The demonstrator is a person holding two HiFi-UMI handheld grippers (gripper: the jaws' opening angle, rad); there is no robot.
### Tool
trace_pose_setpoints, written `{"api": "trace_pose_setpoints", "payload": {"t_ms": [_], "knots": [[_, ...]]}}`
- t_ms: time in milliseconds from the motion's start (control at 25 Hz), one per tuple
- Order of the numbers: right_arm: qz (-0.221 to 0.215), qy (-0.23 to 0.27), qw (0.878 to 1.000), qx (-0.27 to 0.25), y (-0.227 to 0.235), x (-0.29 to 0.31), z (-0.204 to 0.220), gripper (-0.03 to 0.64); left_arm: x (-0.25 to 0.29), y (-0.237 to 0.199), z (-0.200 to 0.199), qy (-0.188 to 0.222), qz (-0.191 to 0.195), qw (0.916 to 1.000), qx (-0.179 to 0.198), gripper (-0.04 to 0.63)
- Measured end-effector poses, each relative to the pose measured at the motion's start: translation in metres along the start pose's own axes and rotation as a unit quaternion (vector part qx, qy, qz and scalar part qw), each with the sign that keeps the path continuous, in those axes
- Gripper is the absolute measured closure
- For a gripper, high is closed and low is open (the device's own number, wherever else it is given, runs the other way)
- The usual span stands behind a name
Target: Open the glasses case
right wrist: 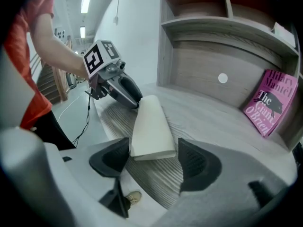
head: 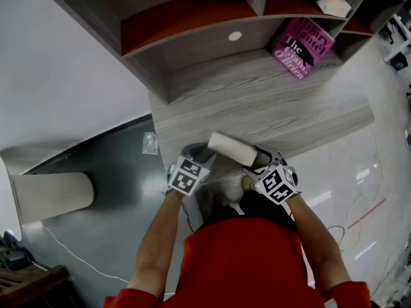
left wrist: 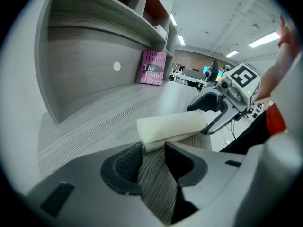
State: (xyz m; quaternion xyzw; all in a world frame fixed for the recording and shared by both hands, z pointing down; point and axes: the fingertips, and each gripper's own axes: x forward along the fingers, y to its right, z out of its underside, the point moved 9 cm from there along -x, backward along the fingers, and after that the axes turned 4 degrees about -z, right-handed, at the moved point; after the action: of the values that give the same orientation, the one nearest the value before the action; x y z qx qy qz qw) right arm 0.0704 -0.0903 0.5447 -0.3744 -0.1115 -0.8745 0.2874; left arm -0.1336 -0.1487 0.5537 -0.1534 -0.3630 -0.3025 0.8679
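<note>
Head view, left to right. My left gripper is at the near edge of the wood-grain tabletop, pointing forward and down. Its marker cube faces up.

Left gripper view: jaws apart, with bare tabletop grain showing in the gap between the pads. The near end of the cream glasses case sits right at the mouth of that gap, just past the jaw tips. I see no pad pressing on it. I cannot tell whether the left tip grazes the case's corner.

The case lies flat and closed on the tabletop close to the front edge. It spans from one gripper to the other.

My right gripper is at the case's other end, also tilted down.

Right gripper view: jaws wide apart, and the case's end reaches in between the two tips. The case's edge is just beside the left-hand pad. A clear strip of tabletop separates it from the right-hand pad. No clamp on it.

Far right, well apart from the case: a pink book stands leaning at the back, under the shelf unit.
</note>
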Motion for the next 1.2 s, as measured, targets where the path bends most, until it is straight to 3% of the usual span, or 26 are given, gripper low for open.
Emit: {"api": "trace_pose_setpoints", "payload": {"t_ms": [280, 640, 1000, 1200], "knots": [[-0.012, 0.0, 1.0, -0.004, 0.004, 0.002, 0.001, 0.313, 0.001, 0.001, 0.0, -0.004, 0.004, 1.0, 0.006, 0.474], [-0.08, 0.05, 0.99, 0.103, 0.022, -0.006, 0.004, 0.316, 0.001, 0.001, 0.0, -0.009, 0.004, 0.9999, 0.008, 0.476], [-0.077, 0.087, 0.986, 0.123, 0.034, -0.022, -0.005, 0.402, 0.001, 0.0, -0.001, -0.014, 0.003, 0.9998, 0.011, 0.476], [-0.048, 0.105, 0.985, 0.126, 0.045, -0.028, -0.01, 0.474, 0.001, 0.001, -0.001, -0.016, 0.0, 0.9998, 0.009, 0.476]]}}
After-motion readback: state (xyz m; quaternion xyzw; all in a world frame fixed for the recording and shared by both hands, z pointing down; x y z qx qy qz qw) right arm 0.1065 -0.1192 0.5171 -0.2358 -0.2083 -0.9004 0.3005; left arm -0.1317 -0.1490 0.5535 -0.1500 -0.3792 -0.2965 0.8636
